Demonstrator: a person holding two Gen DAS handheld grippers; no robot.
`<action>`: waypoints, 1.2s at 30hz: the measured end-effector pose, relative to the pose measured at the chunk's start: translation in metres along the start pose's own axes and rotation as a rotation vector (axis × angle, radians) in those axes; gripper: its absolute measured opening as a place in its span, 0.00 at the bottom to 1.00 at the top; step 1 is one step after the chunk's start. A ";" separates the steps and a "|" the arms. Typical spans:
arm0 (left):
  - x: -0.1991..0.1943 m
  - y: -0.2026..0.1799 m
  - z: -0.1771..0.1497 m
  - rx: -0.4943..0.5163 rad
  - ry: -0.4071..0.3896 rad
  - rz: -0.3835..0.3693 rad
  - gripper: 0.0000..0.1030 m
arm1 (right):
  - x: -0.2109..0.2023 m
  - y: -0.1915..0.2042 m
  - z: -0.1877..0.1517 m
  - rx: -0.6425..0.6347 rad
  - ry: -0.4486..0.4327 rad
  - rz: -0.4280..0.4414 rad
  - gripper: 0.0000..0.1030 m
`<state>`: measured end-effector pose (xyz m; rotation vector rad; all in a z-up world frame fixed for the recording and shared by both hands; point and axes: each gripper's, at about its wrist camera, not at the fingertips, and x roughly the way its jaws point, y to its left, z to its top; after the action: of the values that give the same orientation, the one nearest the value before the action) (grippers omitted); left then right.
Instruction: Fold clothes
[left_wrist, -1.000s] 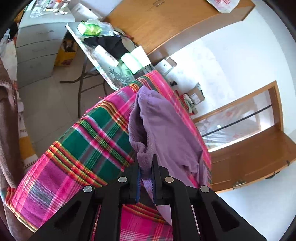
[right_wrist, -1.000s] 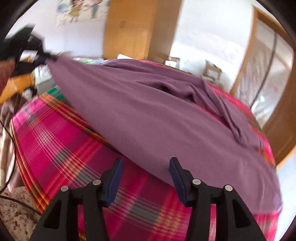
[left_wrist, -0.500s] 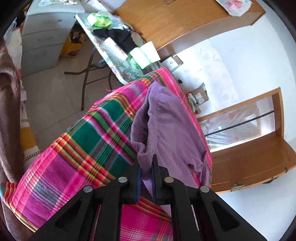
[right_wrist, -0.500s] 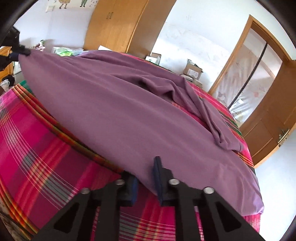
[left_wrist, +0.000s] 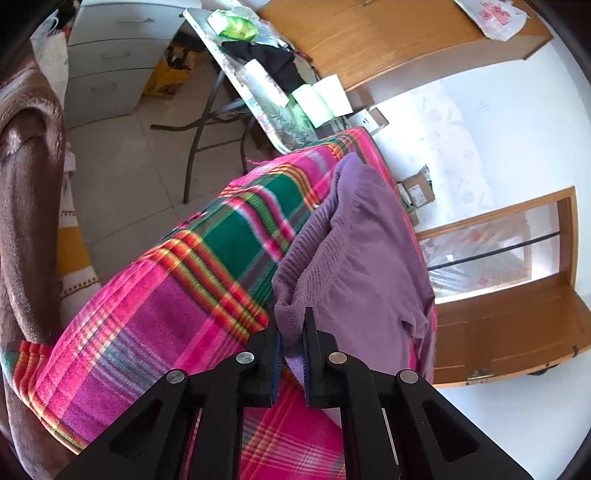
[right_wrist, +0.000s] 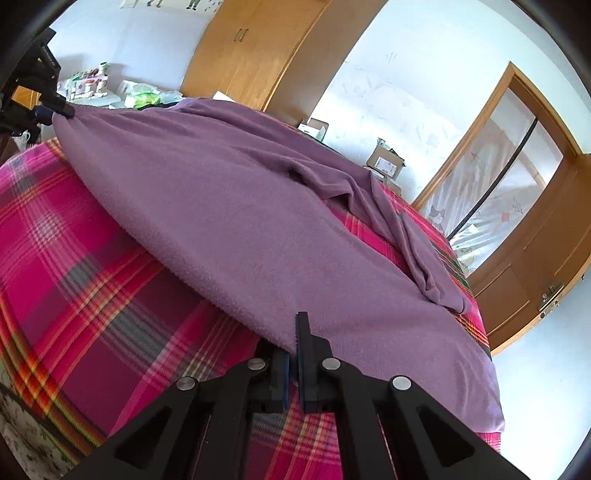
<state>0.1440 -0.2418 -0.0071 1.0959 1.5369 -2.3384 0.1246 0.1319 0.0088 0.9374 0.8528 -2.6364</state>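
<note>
A purple fleece garment lies spread over a bed covered with a pink, green and orange plaid blanket. My right gripper is shut on the garment's near hem. My left gripper is shut on a bunched corner of the same purple garment. In the right wrist view the left gripper shows at the far left, holding that corner lifted off the blanket, so the near edge is stretched between the two grippers. A long sleeve lies crumpled toward the right.
Beyond the bed stand a folding table loaded with clothes and packets, a grey drawer unit, wooden wardrobes and a wooden door. Cardboard boxes sit on the floor by the wall. A brown cloth hangs at left.
My right gripper went from open to shut on the garment's near hem. The left gripper kept its hold and lifted its corner, drawing the edge taut.
</note>
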 end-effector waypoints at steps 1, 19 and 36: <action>0.000 0.002 -0.001 0.001 0.002 0.004 0.09 | 0.000 0.001 -0.001 -0.002 0.003 0.001 0.03; -0.001 0.021 -0.009 -0.018 0.020 0.035 0.09 | -0.003 0.000 -0.006 -0.003 0.017 0.033 0.03; -0.013 0.011 -0.008 0.026 -0.009 0.144 0.18 | -0.002 -0.036 -0.007 0.186 0.080 0.320 0.22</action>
<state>0.1630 -0.2438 -0.0090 1.1583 1.3788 -2.2710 0.1160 0.1648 0.0213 1.1263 0.4330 -2.4409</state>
